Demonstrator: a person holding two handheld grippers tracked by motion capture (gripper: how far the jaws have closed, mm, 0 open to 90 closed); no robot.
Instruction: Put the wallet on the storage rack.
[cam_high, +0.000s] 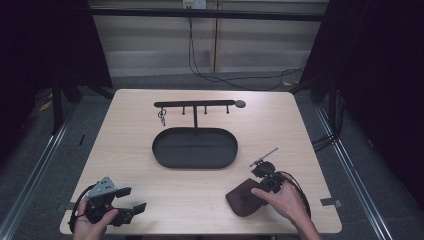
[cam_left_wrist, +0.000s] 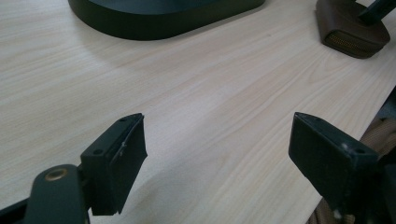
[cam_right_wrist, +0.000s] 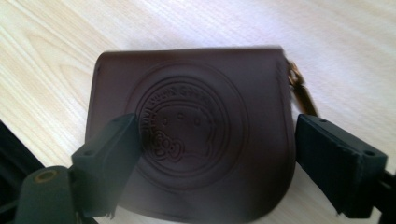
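high view: my right tool (cam_high: 259, 172) sits over the brown pouch (cam_high: 244, 199), near the front right of the black oval tray (cam_high: 195, 148); my left tool (cam_high: 127, 199) is well off to the tray's front left.
right gripper view: i see the pouch (cam_right_wrist: 196, 126) flat on the tabletop (cam_right_wrist: 56, 42), embossed round stamp up, lying between my spread jaws, one over its left part, the other at its right edge.
left gripper view: jaws wide apart, holding nothing, above bare tabletop (cam_left_wrist: 201, 102); the tray (cam_left_wrist: 159, 16) lies ahead, the pouch (cam_left_wrist: 352, 28) to its right.
rack: the hook rack (cam_high: 195, 105) stands behind the tray, keys (cam_high: 162, 117) hanging from it.
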